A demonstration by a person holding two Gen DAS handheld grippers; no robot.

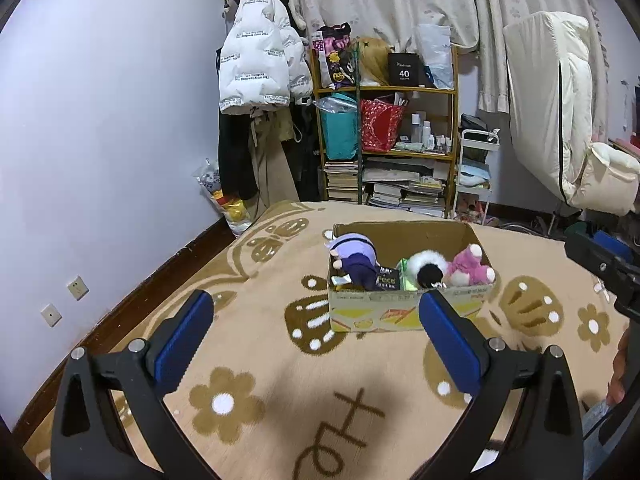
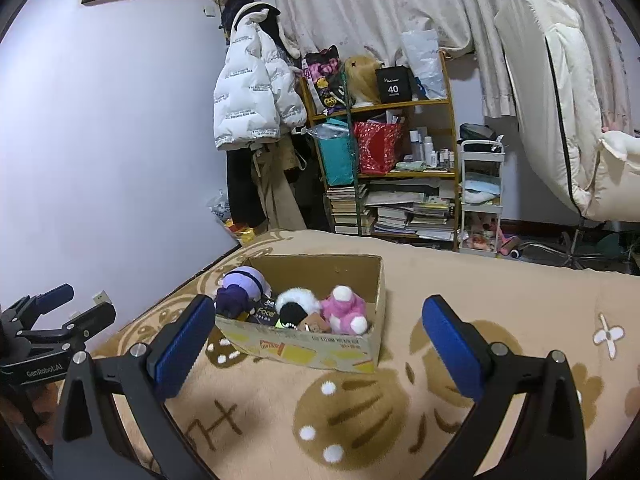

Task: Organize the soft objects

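A cardboard box point(image 1: 372, 312) point(image 2: 320, 352) stands on the beige patterned blanket. Inside it are a purple plush doll point(image 1: 356, 258) point(image 2: 240, 290), a black and white furry plush point(image 1: 428, 270) point(image 2: 296, 306) and a pink plush point(image 1: 470, 266) point(image 2: 344, 308), beside some small packets. My left gripper point(image 1: 316, 340) is open and empty, hovering in front of the box. My right gripper point(image 2: 320, 340) is open and empty, just in front of the box; it also shows at the right edge of the left wrist view point(image 1: 608, 272). The left gripper shows at the left edge of the right wrist view point(image 2: 68, 316).
The blanket point(image 1: 280, 360) point(image 2: 480, 300) covers a bed against the lilac wall. Behind stand a cluttered wooden shelf point(image 1: 384, 136) point(image 2: 384, 160), hanging coats point(image 1: 260, 64), a white cart point(image 2: 480, 200) and a folded white mattress point(image 2: 560, 100).
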